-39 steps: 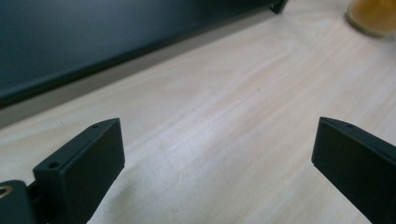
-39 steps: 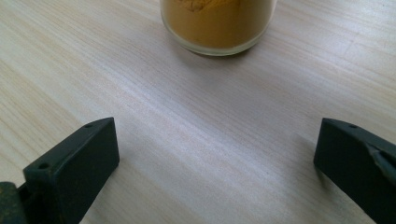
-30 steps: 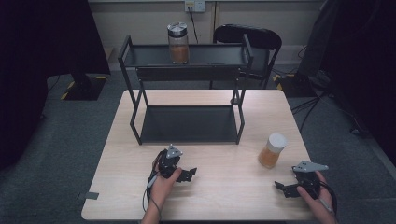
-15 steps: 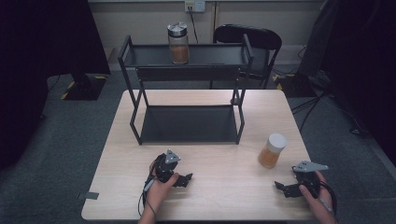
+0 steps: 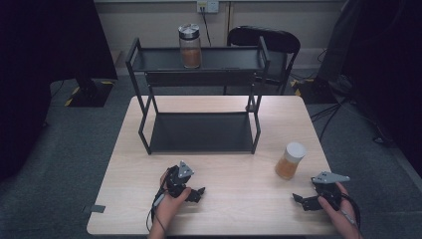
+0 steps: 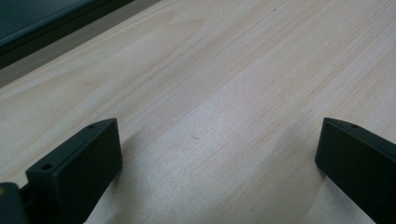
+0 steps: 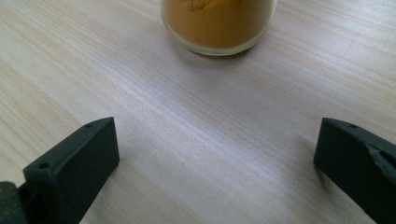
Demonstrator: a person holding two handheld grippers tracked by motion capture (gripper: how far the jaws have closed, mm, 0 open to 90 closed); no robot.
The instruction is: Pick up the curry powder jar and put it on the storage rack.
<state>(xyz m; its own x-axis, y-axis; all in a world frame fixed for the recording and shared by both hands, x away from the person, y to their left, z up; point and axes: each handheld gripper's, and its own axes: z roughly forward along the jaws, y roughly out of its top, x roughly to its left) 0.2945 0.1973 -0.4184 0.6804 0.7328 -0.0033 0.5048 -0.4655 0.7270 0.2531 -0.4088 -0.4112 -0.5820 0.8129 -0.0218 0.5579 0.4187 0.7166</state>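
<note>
A glass jar of orange powder with a white lid (image 5: 290, 160) stands on the table's right side; its base (image 7: 217, 23) shows close ahead in the right gripper view. My right gripper (image 5: 300, 201) rests near the front right corner, open (image 7: 217, 140) over bare wood, short of the jar. My left gripper (image 5: 198, 193) sits near the front edge, left of centre. Its jaws have just been opening and now stand wide (image 6: 219, 140) with nothing between them. A second jar with a silver lid (image 5: 190, 46) stands on the rack's top shelf.
A black two-tier metal rack (image 5: 199, 77) takes up the back half of the light wooden table (image 5: 239, 174). Its lower shelf (image 5: 199, 132) is bare. A black chair (image 5: 263, 40) stands behind the table. Cables trail from both grippers toward the near edge.
The left gripper's jaws look a touch wider than before. Both hands and both jars stay where they were.
</note>
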